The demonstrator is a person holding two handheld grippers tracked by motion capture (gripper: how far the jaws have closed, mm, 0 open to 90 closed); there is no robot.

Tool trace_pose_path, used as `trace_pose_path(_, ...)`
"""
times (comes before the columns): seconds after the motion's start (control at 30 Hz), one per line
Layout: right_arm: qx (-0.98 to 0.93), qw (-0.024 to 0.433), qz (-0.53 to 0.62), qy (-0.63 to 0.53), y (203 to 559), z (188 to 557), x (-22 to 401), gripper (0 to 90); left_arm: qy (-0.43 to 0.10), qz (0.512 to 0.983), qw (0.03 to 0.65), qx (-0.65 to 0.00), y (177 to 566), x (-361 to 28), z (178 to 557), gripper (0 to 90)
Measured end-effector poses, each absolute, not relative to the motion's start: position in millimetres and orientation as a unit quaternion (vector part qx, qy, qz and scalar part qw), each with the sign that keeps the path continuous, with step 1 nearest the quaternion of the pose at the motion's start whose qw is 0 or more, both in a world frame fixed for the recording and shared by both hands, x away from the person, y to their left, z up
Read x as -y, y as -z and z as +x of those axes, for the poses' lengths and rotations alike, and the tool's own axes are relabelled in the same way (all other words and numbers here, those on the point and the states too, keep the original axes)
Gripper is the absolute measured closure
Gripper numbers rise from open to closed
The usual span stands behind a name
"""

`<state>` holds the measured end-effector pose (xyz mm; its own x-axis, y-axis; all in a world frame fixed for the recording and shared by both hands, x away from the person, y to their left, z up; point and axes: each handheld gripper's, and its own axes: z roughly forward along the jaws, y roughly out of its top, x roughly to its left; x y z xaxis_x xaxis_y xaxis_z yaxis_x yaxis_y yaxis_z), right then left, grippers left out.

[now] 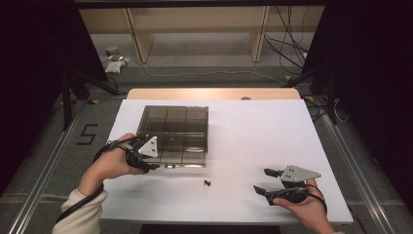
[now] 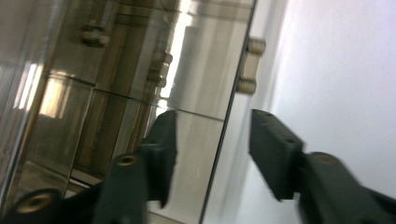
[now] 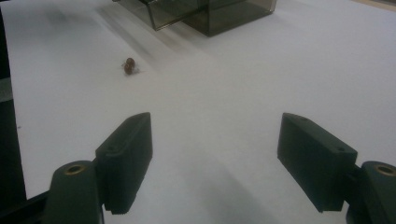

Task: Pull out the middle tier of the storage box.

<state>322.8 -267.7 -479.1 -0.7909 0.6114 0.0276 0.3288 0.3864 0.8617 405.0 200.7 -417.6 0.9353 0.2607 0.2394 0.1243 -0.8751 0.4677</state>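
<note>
Box: smoky clear plastic compartment box (image 1: 173,132), centre-left of frame, lid down.
Left gripper (image 1: 146,157): jaws apart, straddling the lid's front edge.
Right gripper (image 1: 267,181): jaws wide apart, holding nothing, lower right.
Screw: 1 small dark screw (image 1: 207,183), lower centre.
Advice: seat pads squarely on the lid edge before clamping.

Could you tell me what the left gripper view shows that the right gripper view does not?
The left gripper view alone gives a close look through the lid of the clear box at its dividers, with a latch on its edge and the left gripper open astride that edge. The right gripper view alone shows the small dark piece lying loose on the sheet ahead of the open right gripper. Both show the clear box and the white sheet.
</note>
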Motion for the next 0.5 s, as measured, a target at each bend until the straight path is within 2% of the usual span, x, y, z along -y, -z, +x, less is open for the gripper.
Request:
trace_pose_path(0.17,-0.819,0.149,0.287,-0.474,479.1,322.8,267.6,27.3,-0.151,0.938,0.267,-0.160,420.3,-198.7,395.0,31.6)
trace_pose_path(0.43,-0.819,0.146,0.287,-0.474,478.9,322.6,267.6,27.2,-0.138,0.914,0.322,-0.205,424.8,-189.7,376.1,13.9)
trace_pose_path(0.5,-0.819,0.147,0.287,-0.474,478.9,322.5,267.5,27.2,-0.134,0.913,0.324,-0.209,427.3,-185.9,371.2,6.6)
